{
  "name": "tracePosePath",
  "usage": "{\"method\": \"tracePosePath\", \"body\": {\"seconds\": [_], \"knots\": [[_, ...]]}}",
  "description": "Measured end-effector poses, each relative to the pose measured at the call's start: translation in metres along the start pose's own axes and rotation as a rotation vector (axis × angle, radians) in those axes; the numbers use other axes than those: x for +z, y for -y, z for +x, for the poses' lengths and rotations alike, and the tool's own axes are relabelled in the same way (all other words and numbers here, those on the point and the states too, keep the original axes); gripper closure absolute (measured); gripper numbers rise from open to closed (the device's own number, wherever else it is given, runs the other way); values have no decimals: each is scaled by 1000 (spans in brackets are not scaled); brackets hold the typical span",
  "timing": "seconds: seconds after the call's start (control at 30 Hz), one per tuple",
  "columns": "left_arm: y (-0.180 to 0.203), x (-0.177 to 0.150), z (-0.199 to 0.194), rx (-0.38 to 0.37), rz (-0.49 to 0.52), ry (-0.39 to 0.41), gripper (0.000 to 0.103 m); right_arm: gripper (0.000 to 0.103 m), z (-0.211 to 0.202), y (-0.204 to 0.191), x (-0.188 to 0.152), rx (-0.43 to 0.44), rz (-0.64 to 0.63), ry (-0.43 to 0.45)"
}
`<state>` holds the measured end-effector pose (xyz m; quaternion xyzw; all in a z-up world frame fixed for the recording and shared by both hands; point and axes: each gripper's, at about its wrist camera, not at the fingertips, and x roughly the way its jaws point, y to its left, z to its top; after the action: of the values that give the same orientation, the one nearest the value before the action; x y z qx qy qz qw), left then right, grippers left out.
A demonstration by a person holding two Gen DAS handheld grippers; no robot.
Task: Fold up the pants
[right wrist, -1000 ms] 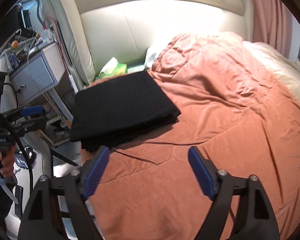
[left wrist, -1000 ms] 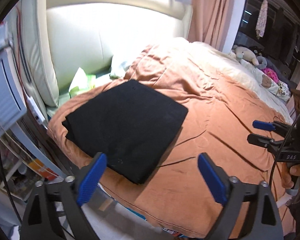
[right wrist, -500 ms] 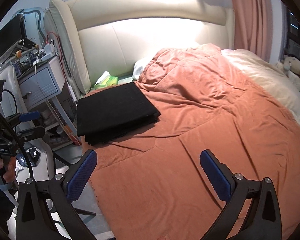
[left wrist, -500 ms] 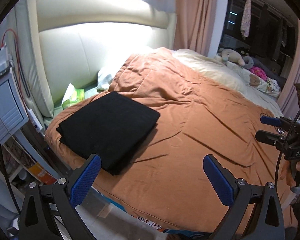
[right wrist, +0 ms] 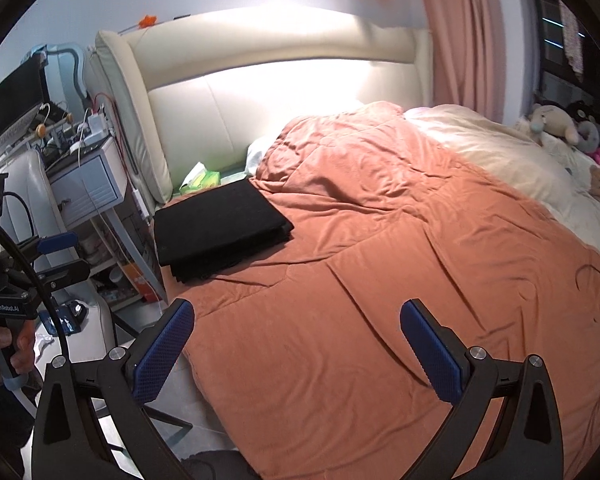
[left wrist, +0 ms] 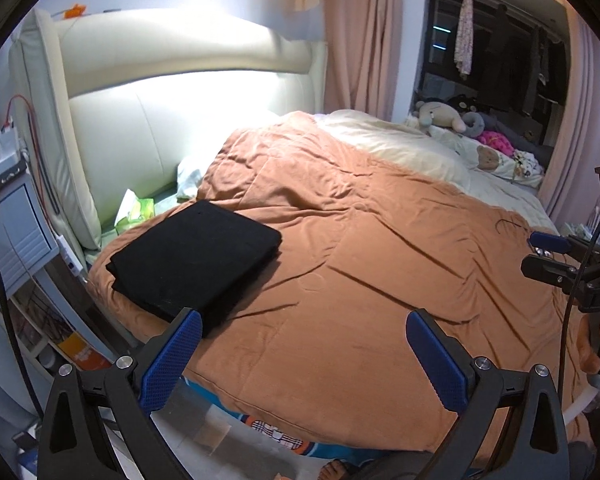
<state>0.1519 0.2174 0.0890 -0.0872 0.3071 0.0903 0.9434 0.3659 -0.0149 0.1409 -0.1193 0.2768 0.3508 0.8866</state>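
The black pants [left wrist: 196, 256] lie folded into a flat rectangle near the left corner of the orange bedspread [left wrist: 360, 264]; the right wrist view shows the same pants [right wrist: 220, 228] far ahead at the bed's left edge. My left gripper [left wrist: 304, 356] hangs open and empty, back from the bed's near edge, its left pad just in front of the pants' near corner. My right gripper [right wrist: 296, 344] is open wide over the bare bedspread [right wrist: 380, 280], holding nothing. Each gripper also shows at the edge of the other's view, in a hand.
A cream padded headboard [left wrist: 172, 92] stands behind the pants, with a green tissue pack [left wrist: 138, 210] beside them. A cluttered bedside cabinet [right wrist: 84, 180] stands left of the bed. Stuffed toys [left wrist: 440, 114] and a cream blanket [left wrist: 400, 148] lie on the far side.
Both grippers have drawn back and up from the bed, so the folded pants look smaller and farther. The right gripper's jaws have spread wider.
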Motion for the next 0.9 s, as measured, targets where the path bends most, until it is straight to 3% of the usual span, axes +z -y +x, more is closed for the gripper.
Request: {"method": "tracePosePath", "body": {"seconds": [0.53, 0.9], "knots": [[59, -33, -64, -89, 36, 85, 0, 0, -115, -8, -67, -121, 49, 77], [83, -59, -100, -122, 56, 127, 0, 0, -166, -28, -111, -198, 66, 92]]}}
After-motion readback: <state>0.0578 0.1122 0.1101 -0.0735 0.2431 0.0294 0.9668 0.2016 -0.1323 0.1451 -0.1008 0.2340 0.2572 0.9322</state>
